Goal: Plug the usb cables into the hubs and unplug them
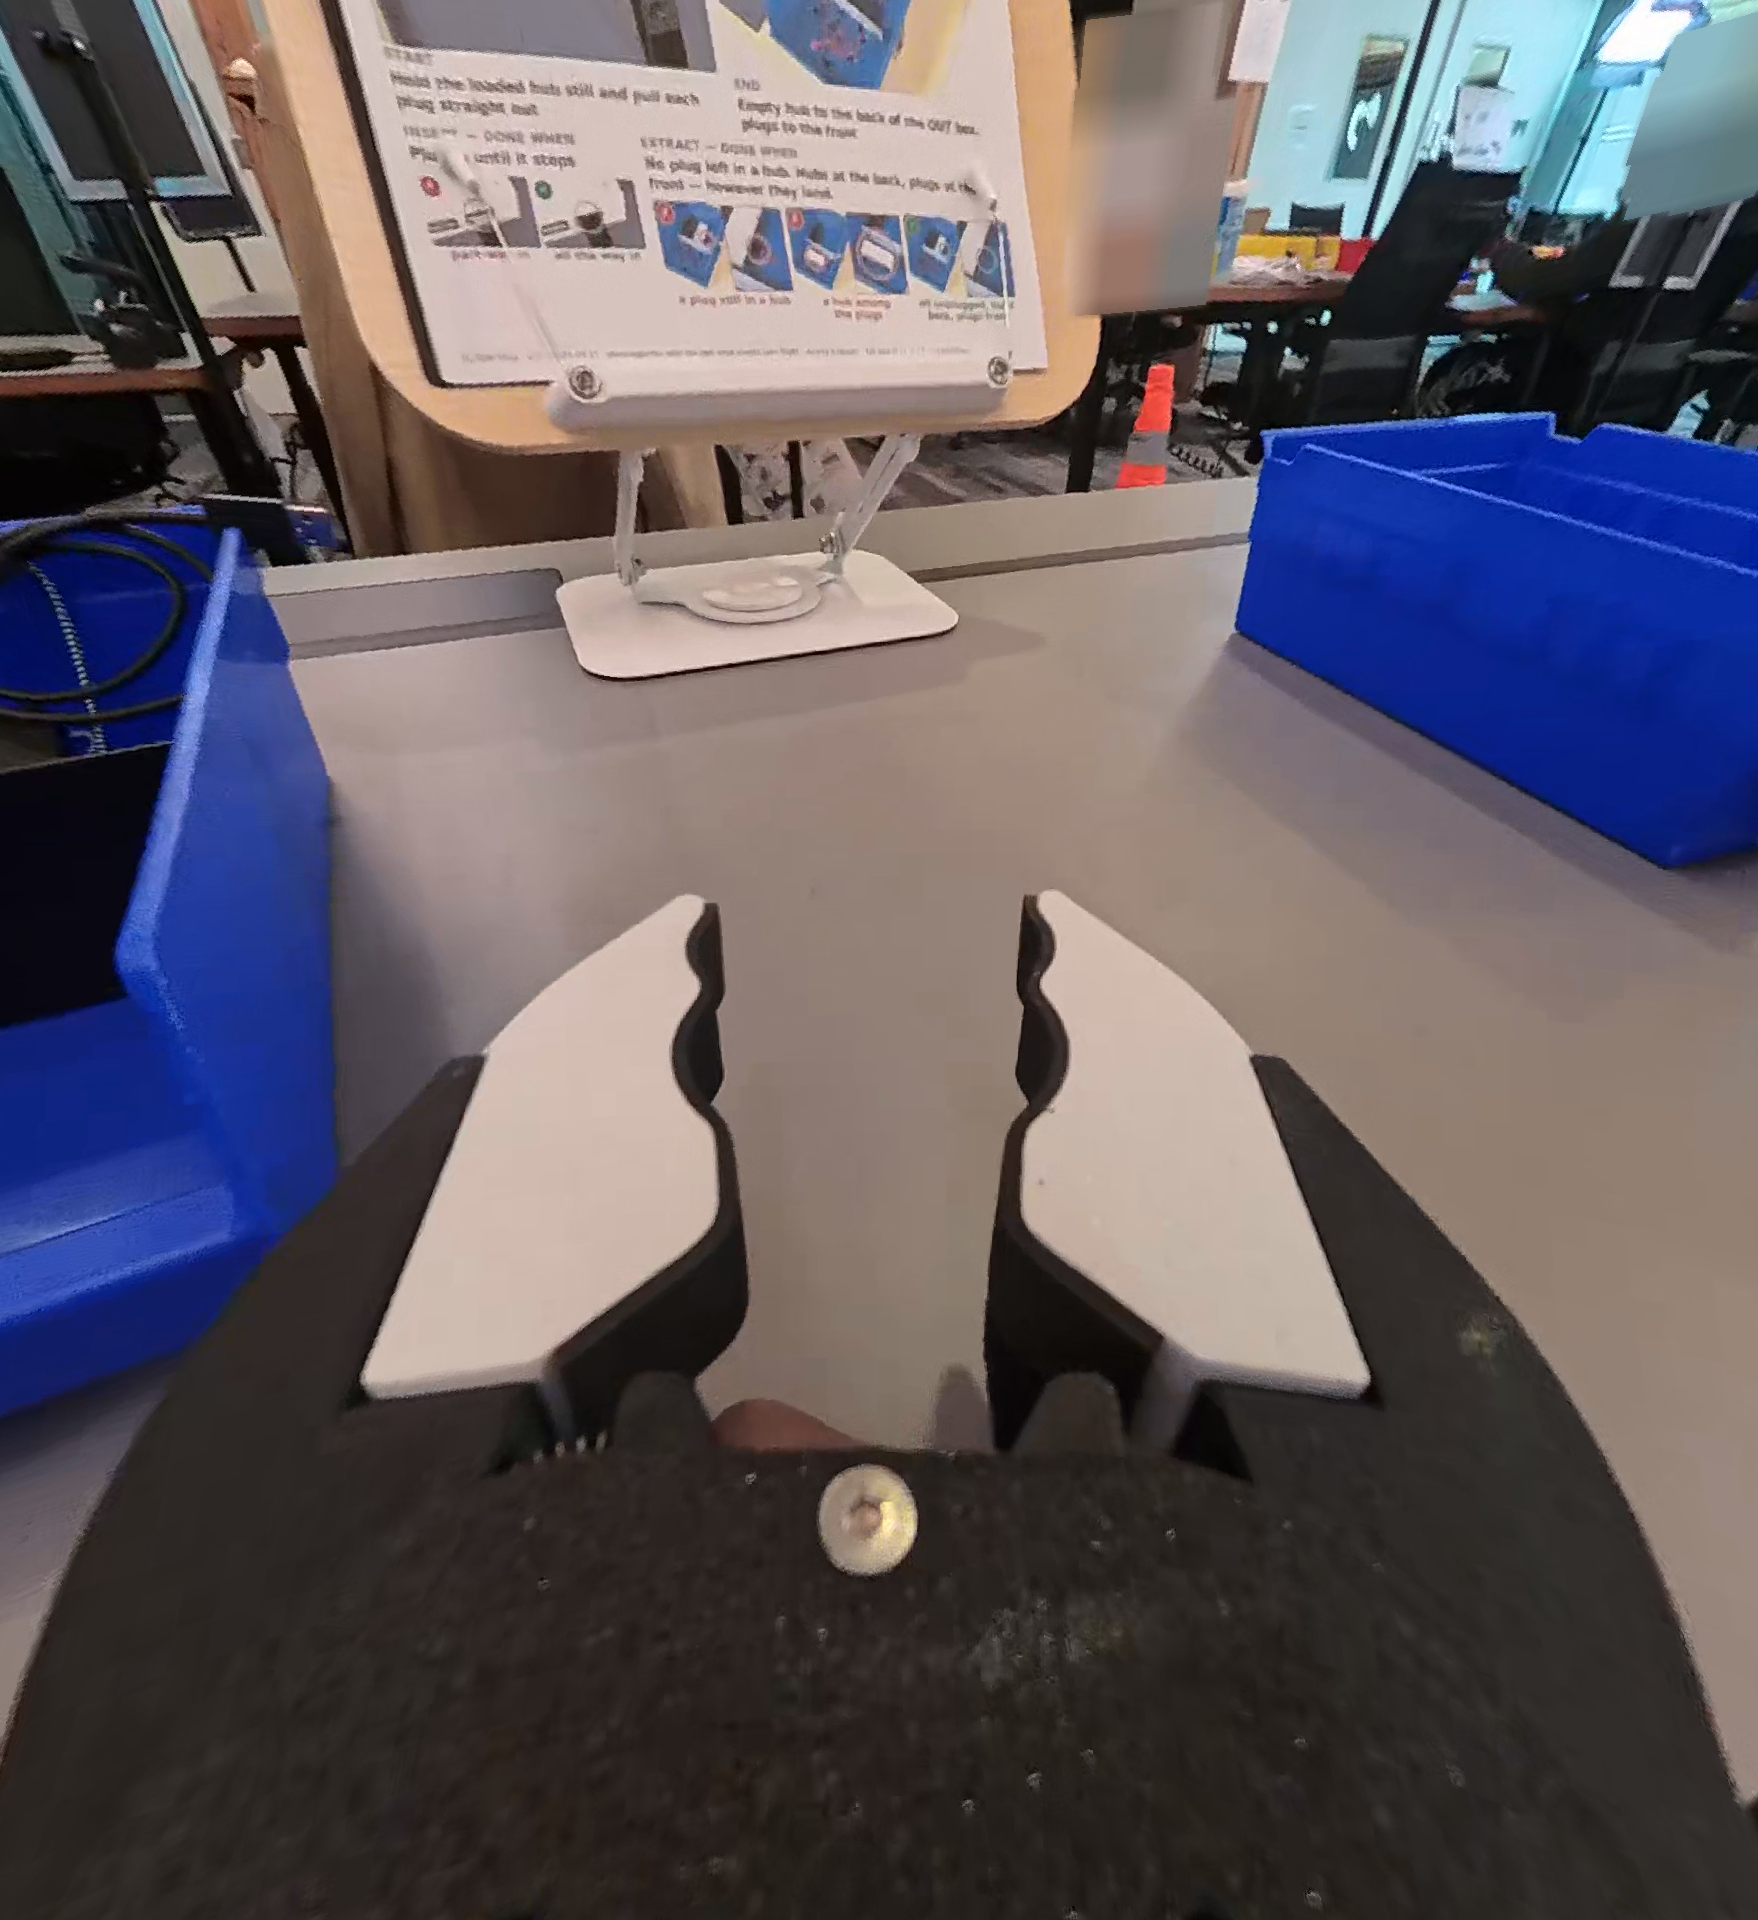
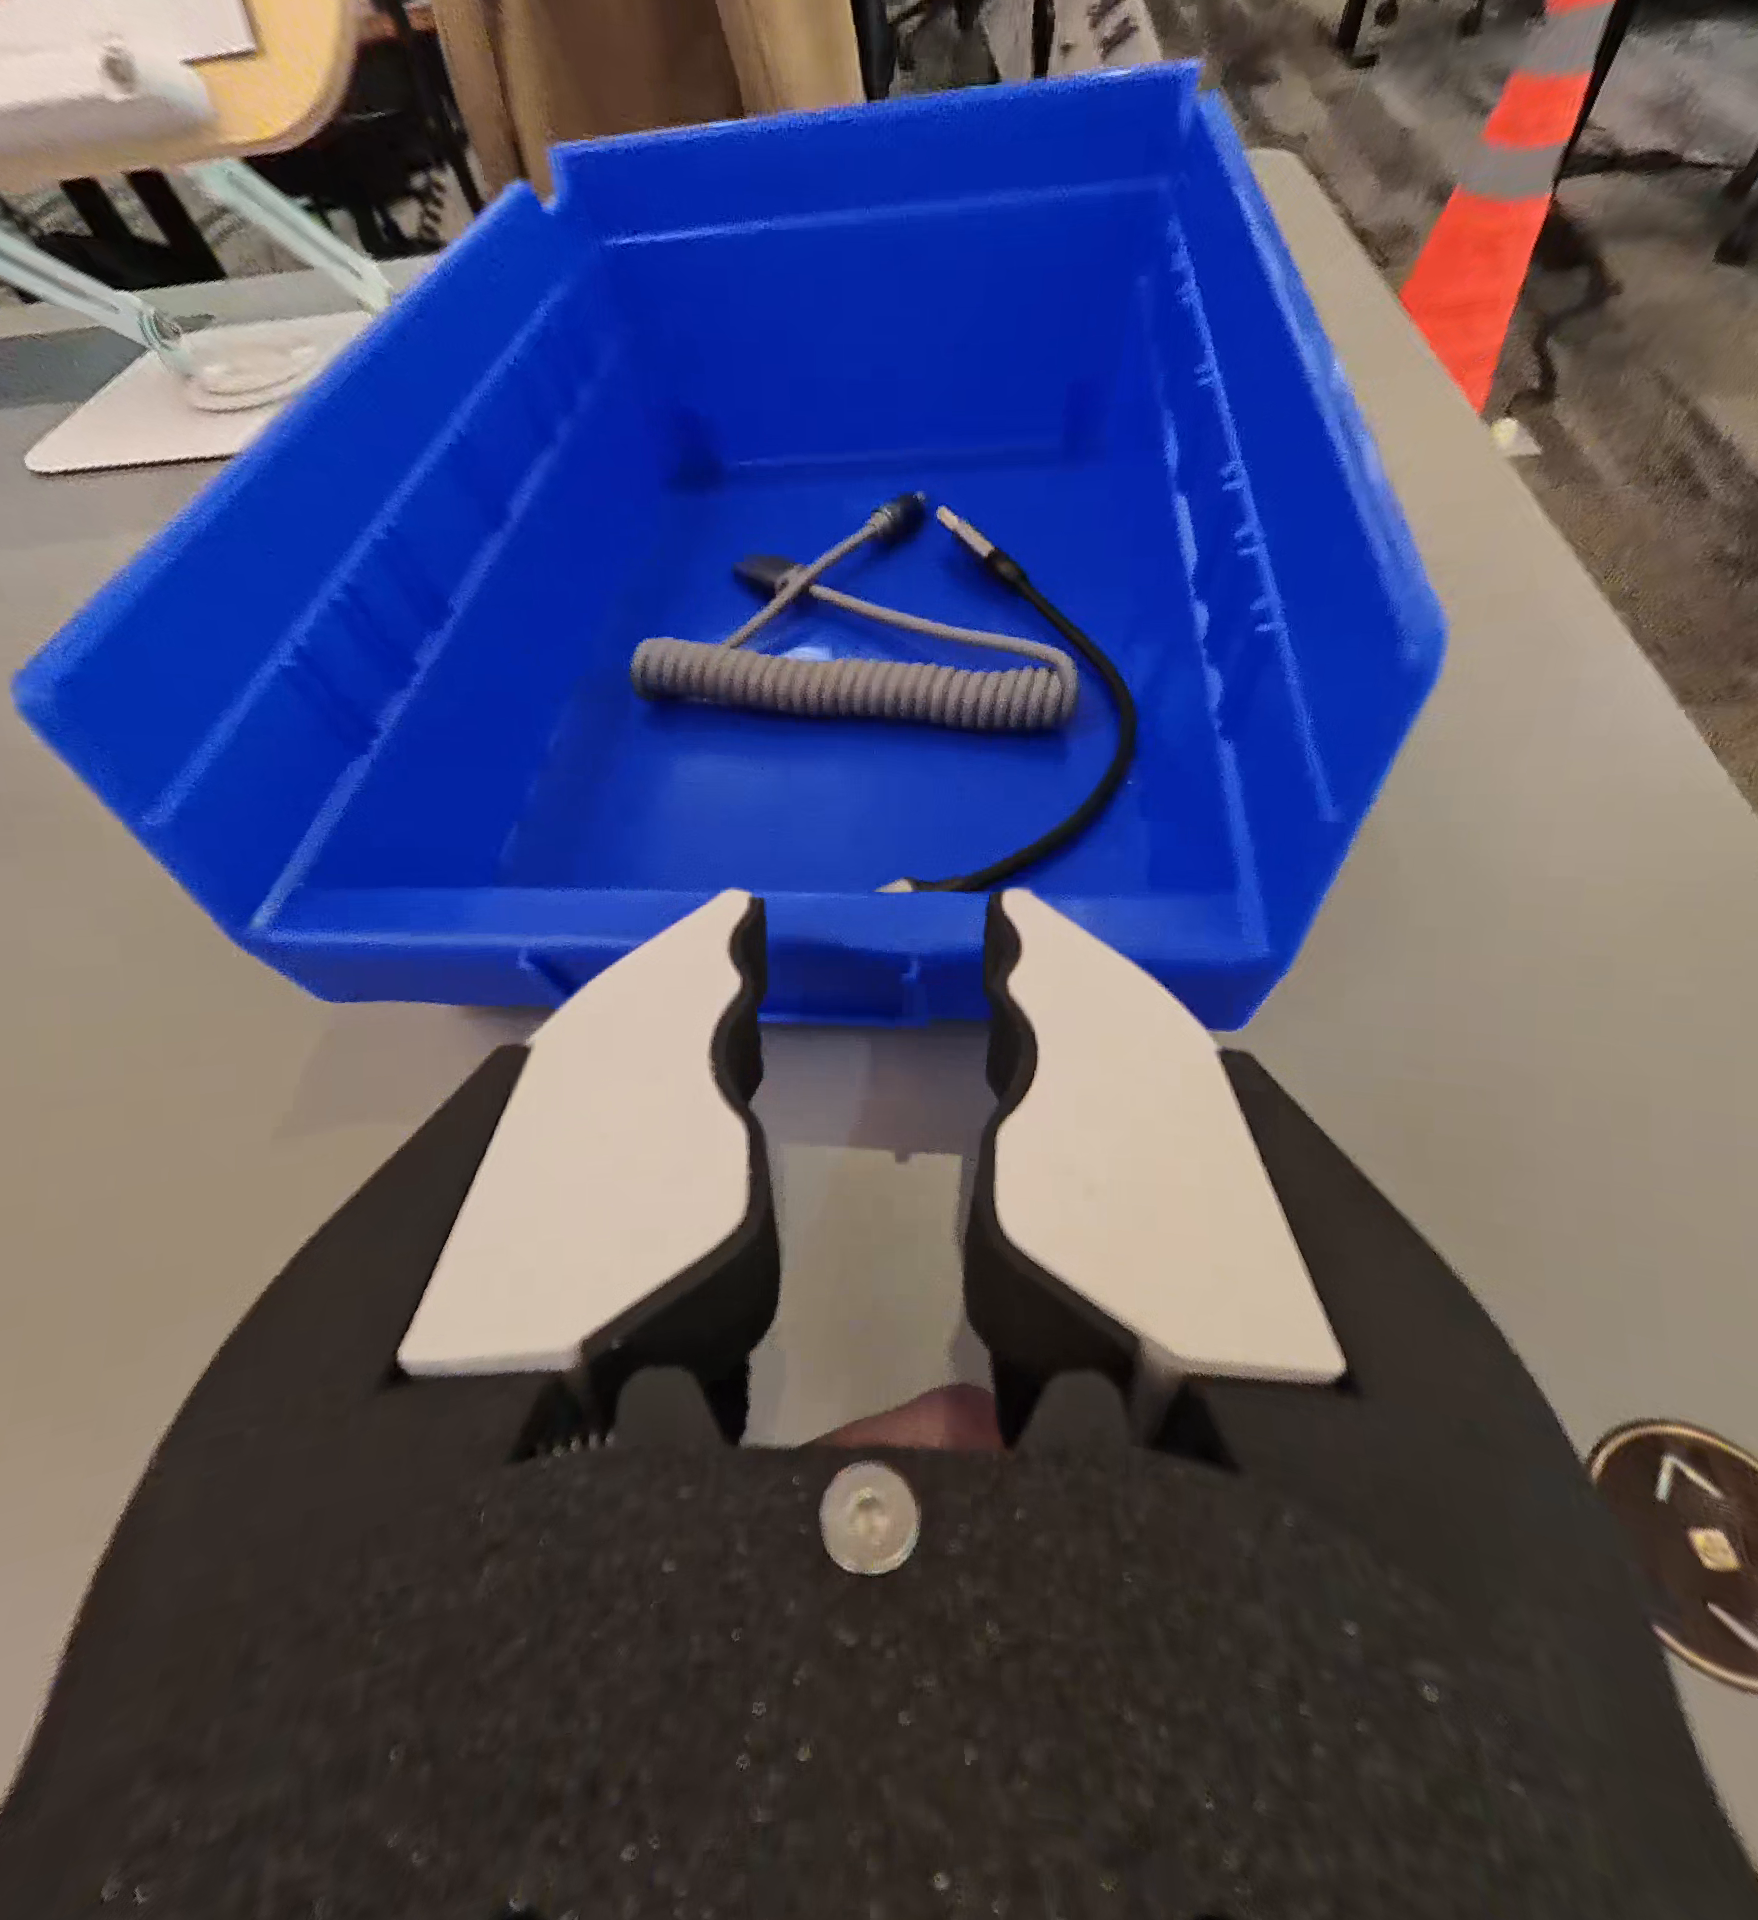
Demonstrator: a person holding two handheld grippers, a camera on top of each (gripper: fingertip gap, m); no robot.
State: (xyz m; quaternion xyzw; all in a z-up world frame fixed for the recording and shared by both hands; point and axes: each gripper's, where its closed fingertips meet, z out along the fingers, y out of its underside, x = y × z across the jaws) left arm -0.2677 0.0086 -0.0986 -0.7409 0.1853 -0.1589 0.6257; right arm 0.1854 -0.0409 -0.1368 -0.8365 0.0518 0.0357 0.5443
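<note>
My left gripper (image 1: 870, 925) is open and empty above the grey table (image 1: 854, 790). A blue bin (image 1: 220, 935) stands to its left, holding a coiled black cable (image 1: 54, 623) and a braided cable; no hub shows clearly. My right gripper (image 2: 873, 920) is open and empty, just in front of the near wall of a second blue bin (image 2: 355, 644). That bin holds a grey coiled USB cable (image 2: 854, 691) and a short black USB cable (image 2: 1114, 727). The second bin also shows in the left wrist view (image 1: 1540, 665), at the right.
A white stand (image 1: 750, 613) holding an instruction sheet on a wooden board (image 1: 709, 208) sits at the table's far edge, between the bins. A round dark inlay (image 2: 1722, 1569) is set in the table at my right. An orange cone (image 2: 1488, 229) stands on the floor beyond.
</note>
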